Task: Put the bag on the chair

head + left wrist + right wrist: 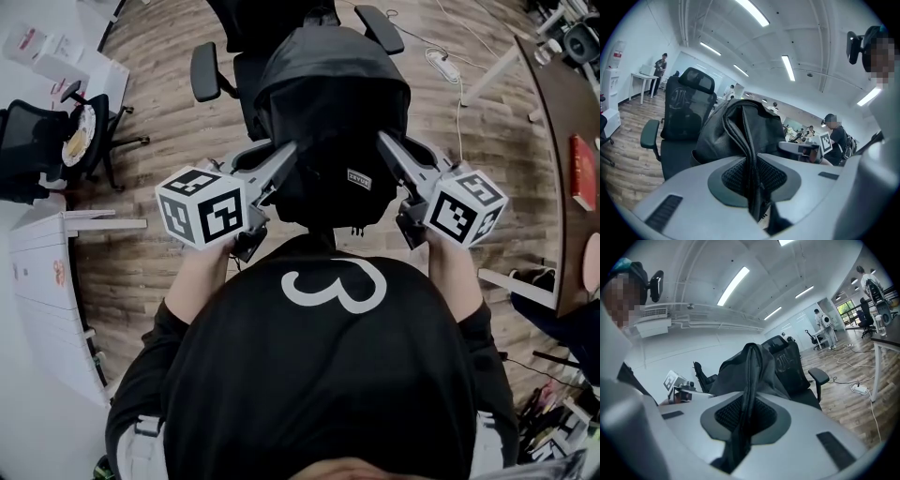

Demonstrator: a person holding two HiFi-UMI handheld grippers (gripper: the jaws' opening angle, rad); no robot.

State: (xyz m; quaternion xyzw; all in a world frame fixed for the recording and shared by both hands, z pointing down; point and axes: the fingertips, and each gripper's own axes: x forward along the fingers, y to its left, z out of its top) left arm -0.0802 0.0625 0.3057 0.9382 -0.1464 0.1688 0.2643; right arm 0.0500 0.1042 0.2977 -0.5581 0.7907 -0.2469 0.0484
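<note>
A black backpack (333, 103) hangs in the air between my two grippers, just in front of a black office chair (246, 66) with mesh back and two armrests. My left gripper (287, 152) grips the bag's left side and my right gripper (385, 142) its right side. In the left gripper view the left gripper (752, 165) is shut on a fold of the backpack (740, 126), with the chair (682, 122) behind it. In the right gripper view the right gripper (745, 405) pinches a fold of the backpack (754, 369), and the chair (794, 364) stands to its right.
A second black chair (37, 141) stands at far left beside a white desk (56, 272). A power strip (442, 64) and cables lie on the wood floor at upper right. A brown table (562, 122) with a red book (582, 171) runs along the right. People stand far off.
</note>
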